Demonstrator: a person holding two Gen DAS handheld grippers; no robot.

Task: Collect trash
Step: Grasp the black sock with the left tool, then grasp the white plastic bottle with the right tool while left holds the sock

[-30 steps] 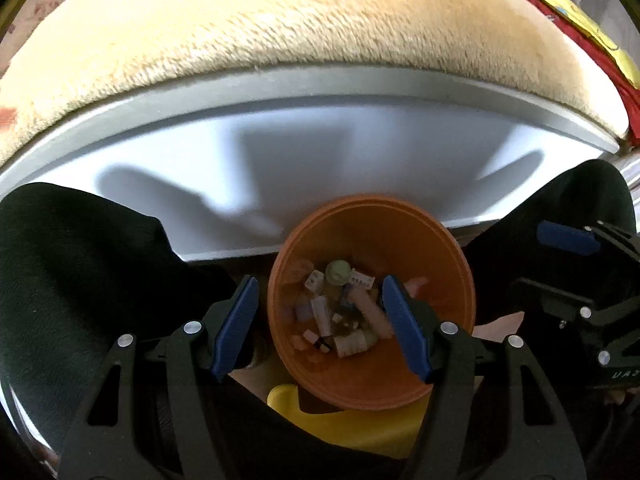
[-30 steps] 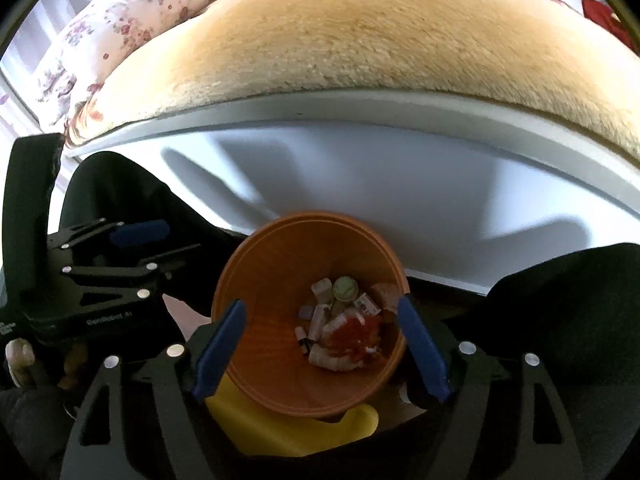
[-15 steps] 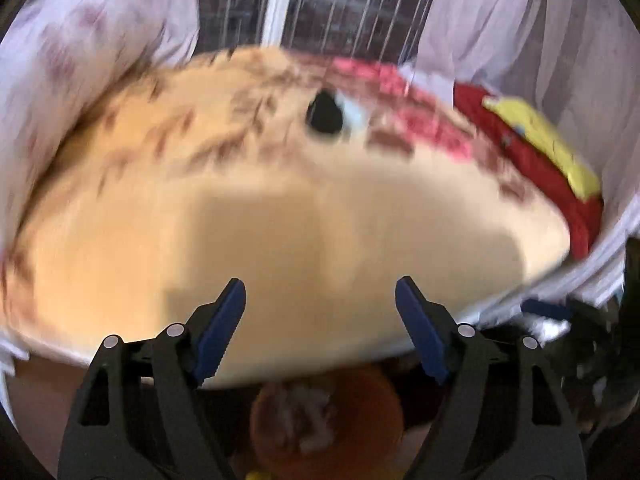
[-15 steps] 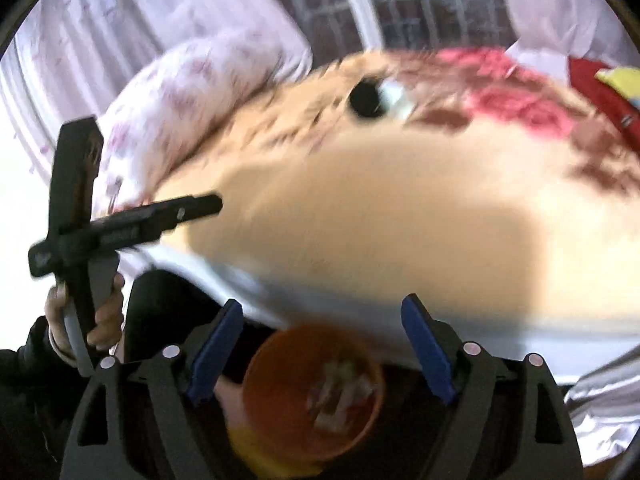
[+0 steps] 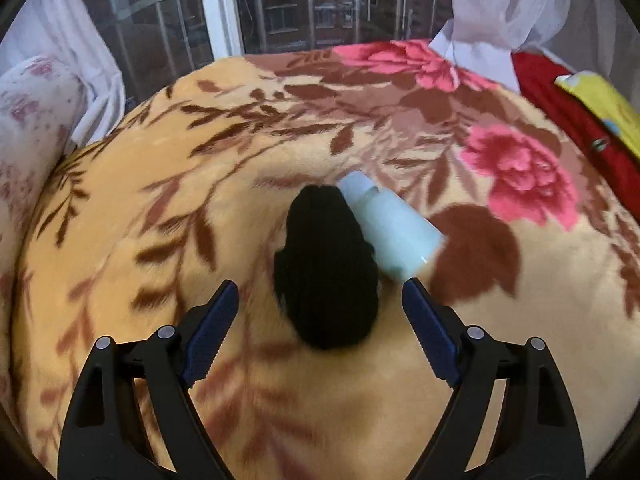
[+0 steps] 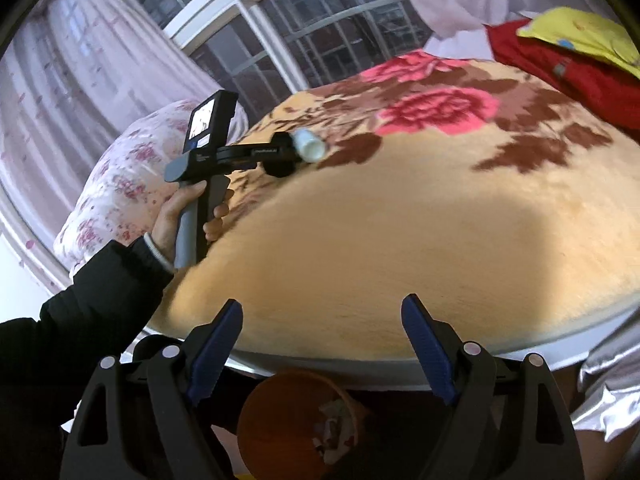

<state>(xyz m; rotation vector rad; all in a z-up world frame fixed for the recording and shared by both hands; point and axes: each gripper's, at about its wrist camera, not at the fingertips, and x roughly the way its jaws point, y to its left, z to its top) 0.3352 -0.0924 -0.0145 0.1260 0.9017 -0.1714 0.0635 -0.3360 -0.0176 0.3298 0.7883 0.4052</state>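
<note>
Pale bottle (image 5: 390, 230) and black sock (image 5: 328, 268) lie touching on the blanket (image 5: 140, 240); left gripper (image 5: 320, 312) nears them, jaws opening and empty; right gripper (image 6: 322, 332) gapes, empty, above the bin (image 6: 272, 412)

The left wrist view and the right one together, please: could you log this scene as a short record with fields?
surface: floral blanket on a bed
trash on the blanket: pale bottle lying on its side, touching a black cloth item
bin: orange bin below the bed edge, scraps inside
left tongs: jaws opening, nothing between the pads, pointed at the black cloth item
right tongs: open, empty, over the bed edge above the bin
background: window with white curtains
</note>
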